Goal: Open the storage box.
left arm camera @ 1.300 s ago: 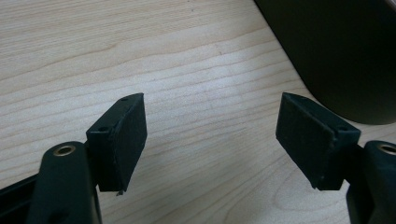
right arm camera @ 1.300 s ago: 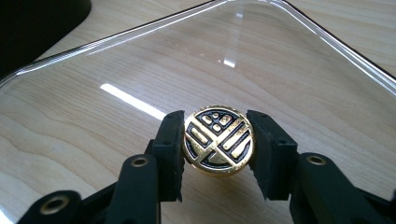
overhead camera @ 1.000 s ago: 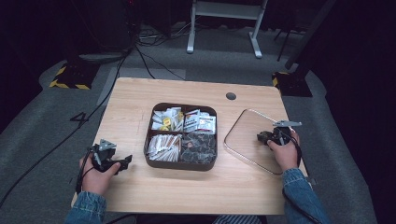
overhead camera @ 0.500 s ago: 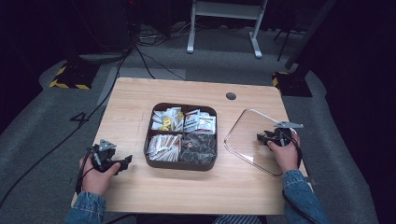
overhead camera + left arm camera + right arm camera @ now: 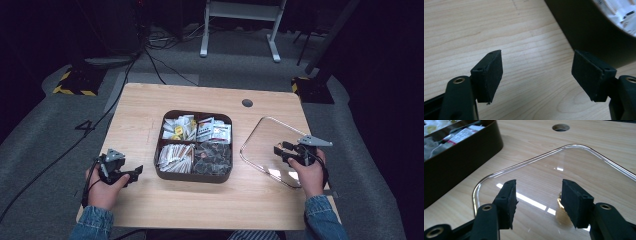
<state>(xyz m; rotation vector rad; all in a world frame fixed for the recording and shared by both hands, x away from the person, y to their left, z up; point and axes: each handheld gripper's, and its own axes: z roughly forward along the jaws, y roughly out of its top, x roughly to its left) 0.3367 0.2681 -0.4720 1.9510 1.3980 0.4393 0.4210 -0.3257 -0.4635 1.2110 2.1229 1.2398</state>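
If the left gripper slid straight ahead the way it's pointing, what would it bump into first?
Most likely the dark brown box. The left gripper points across bare table toward the box's near side wall, with nothing lying between them. Its jaws stand open and empty.

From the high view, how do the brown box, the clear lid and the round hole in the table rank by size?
1. Brown box and clear lid: they look about alike, too close to rank.
2. Round hole: by far the smallest.

High view overhead facing forward-down, both gripper views low, close, sharing the dark tray [image 5: 194,175] wall
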